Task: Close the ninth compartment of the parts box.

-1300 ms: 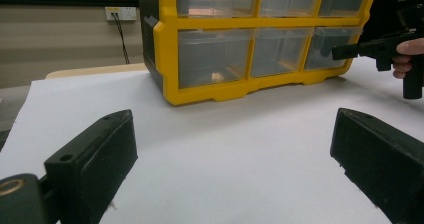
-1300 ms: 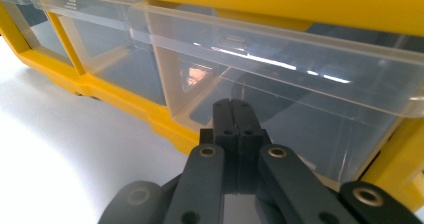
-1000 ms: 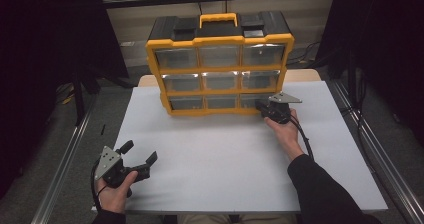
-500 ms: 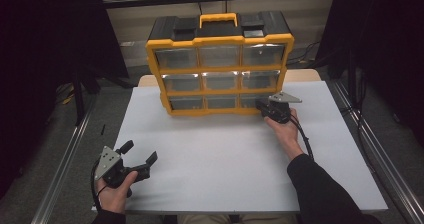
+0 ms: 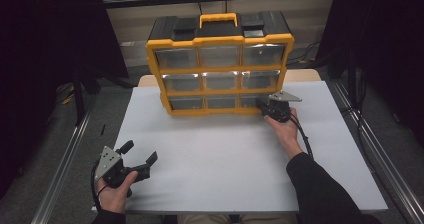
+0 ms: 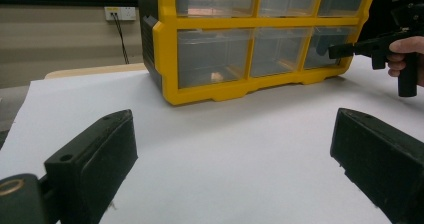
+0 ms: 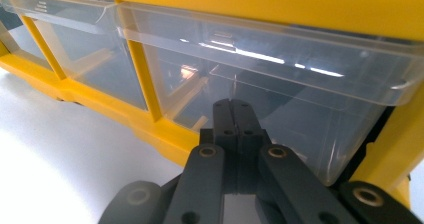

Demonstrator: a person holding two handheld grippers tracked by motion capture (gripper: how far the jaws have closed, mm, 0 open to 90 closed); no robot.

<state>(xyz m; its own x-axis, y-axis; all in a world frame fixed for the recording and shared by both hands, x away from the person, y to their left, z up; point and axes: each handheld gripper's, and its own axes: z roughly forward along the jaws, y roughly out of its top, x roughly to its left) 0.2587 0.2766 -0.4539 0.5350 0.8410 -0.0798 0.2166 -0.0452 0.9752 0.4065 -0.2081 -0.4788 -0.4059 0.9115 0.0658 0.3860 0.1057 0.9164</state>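
The bottom right drawer [image 7: 280, 109] of the yellow organizer [image 5: 220, 64] is the thing in hand. It sits in the lowest row of clear drawers, at the end nearest the person's right hand, and the organizer itself stands upright at the far side of the white table [image 5: 215, 154]. The drawer appears pushed in, its clear front about flush with the yellow frame.

The right gripper [image 7: 232, 106] has its jaws pressed together with nothing between them, and their tips are at the drawer's front face, just below the overhanging lip; whether they actually touch the plastic I cannot tell. In the left gripper view the same tool [image 6: 350, 49] reaches level toward that drawer from the side. The drawer lies straight ahead of the jaws and its front runs crosswise to them, so opening it would probably mean hooking or gripping the lip above the tips and pulling back toward the person.

The left gripper [image 5: 137, 154] rests low at the near left corner of the table, jaws spread wide and empty, well apart from the organizer. The right hand is clearly the nearer one.
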